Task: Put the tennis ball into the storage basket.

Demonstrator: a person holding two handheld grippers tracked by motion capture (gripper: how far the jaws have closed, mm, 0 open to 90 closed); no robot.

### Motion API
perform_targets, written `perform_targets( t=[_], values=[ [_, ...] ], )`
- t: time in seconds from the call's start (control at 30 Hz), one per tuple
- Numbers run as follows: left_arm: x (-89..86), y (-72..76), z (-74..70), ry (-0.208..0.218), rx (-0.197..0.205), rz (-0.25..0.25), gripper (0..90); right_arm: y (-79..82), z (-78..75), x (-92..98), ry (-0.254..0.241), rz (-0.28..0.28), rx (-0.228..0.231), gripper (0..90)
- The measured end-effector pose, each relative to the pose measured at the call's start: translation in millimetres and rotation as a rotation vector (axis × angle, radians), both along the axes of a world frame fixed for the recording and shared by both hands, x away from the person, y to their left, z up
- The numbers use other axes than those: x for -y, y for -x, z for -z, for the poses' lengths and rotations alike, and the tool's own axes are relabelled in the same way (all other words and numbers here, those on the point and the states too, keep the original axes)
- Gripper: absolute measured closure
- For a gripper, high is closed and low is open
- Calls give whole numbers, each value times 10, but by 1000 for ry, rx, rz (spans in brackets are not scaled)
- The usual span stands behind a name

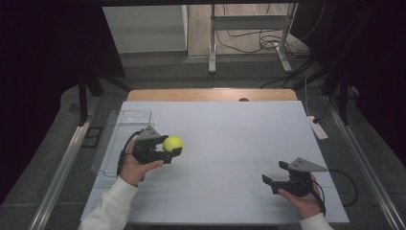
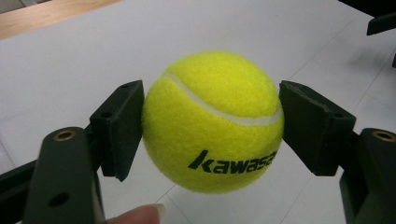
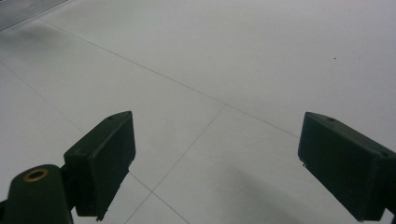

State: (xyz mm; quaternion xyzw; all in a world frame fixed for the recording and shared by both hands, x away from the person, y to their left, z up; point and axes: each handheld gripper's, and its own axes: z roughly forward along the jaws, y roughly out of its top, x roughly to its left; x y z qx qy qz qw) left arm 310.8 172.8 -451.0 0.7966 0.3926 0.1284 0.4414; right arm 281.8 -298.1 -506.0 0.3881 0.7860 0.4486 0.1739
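A yellow tennis ball (image 1: 173,143) with black lettering is held above the white table at the left. My left gripper (image 1: 171,150) is shut on it. In the left gripper view the ball (image 2: 212,121) sits squarely between both black pads (image 2: 119,126), which press on its sides. My right gripper (image 1: 273,176) rests low near the table's front right, its jaws wide apart with nothing between them. The right gripper view has the two pads (image 3: 105,158) standing over bare white table (image 3: 210,70).
A clear plastic tray (image 1: 119,125) lies at the table's left edge, just behind my left hand. A white power strip (image 1: 317,127) sits off the right edge. A wooden strip (image 1: 210,94) borders the far side, with a metal stand and cables beyond.
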Motion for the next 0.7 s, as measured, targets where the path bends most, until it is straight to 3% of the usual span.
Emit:
perform_targets(
  t=[0.7],
  values=[
    [-251, -4, -103, 32, 40, -74, 261, 4, 0, -1, 3, 0, -1, 112]
  ],
)
